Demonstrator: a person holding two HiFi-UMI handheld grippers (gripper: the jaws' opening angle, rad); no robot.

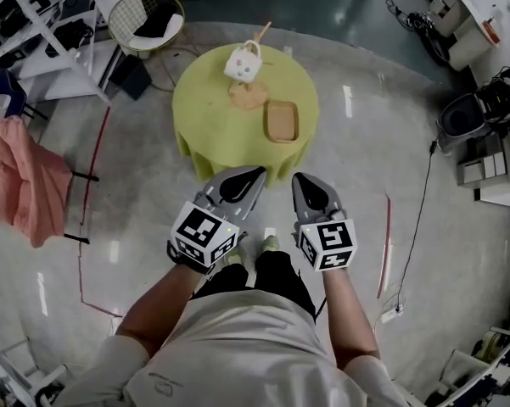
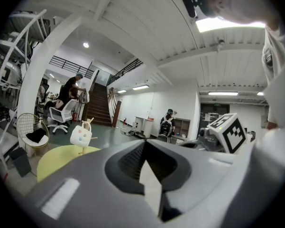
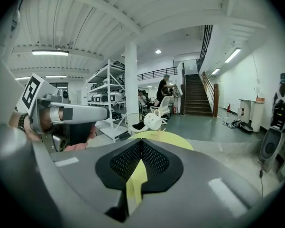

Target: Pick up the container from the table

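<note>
Yellow-green tabletop, head view: a round tabletop (image 1: 204, 117) stands on a grey floor (image 1: 365, 202), ahead of the standing person (image 1: 238, 346).
Container, head view: a shallow tan rectangular container (image 1: 282, 120) lies on the right part of the tabletop, apart from both tongs.
Other things, head view: a white handled pot (image 1: 243, 62) stands at the far edge, with a flat tan piece (image 1: 248, 96) just in front of it.
Tongs, head view: the left tongs (image 1: 253, 175) and right tongs (image 1: 301, 179) are side by side, tips toward the tabletop.
Left gripper view: the left tongs (image 2: 144, 144) are pressed together at the tips with nothing between them. The white handled pot (image 2: 80, 136) stands on the tabletop (image 2: 57, 160), far off to the left.
Right gripper view: the right tongs (image 3: 141, 141) are pressed together and empty. The tabletop (image 3: 168, 137) and white handled pot (image 3: 151, 121) are straight ahead.
</note>
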